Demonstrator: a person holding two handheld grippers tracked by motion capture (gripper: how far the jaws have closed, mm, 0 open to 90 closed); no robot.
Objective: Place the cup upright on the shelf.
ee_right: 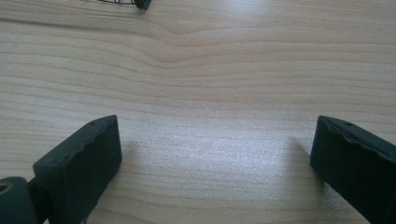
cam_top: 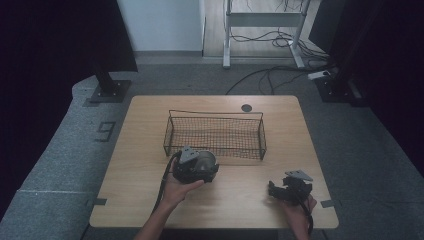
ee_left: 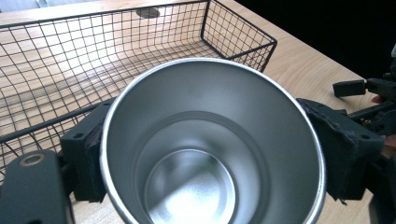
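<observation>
Steel fills the near foreground of the left gripper view: one stainless cup [ee_left: 210,154], open mouth toward the camera, its inside bare and shiny; the left gripper [ee_left: 212,154] has its two black fingers [ee_left: 86,154] pressed against the cup's outer wall, one on each side, spread just to the cup's width and clamped on it. Seen from the high view, the cup [cam_top: 204,161] sits in that left gripper [cam_top: 196,167] near the middle of the desk [cam_top: 150,150], just in front of the near wall of one black wire basket [cam_top: 215,132]; the basket stands at the far centre of the desk. Two grippers are present, one in each hand; the right gripper [cam_top: 287,189] rests low at the near right of the desk, well apart from the cup; its fingers [ee_right: 79,161] stand wide apart with bare wood between them, gripping nothing. One round grommet [cam_top: 246,107] sits in the desk beyond the basket.
</observation>
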